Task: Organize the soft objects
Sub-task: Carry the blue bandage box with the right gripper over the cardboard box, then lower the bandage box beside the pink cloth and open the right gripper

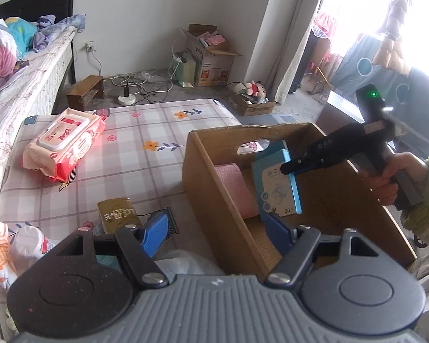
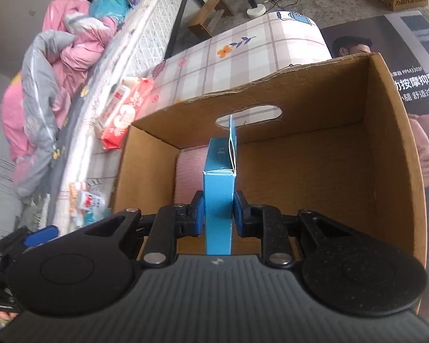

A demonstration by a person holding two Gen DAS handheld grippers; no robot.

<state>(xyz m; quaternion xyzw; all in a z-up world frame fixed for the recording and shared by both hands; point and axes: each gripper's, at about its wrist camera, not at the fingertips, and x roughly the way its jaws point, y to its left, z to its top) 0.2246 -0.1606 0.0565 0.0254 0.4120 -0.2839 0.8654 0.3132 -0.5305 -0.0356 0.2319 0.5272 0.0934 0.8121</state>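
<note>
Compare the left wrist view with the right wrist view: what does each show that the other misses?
Only the left wrist view shows the person's hand in a green fuzzy sleeve, the gold packet on the mattress, and the open left claw. Only the right wrist view shows the right claw from behind, clamped on the blue box's narrow sides, and the dark printed carton beside the box. Both show the cardboard box, the pink roll inside it, and the wipes pack.
</note>
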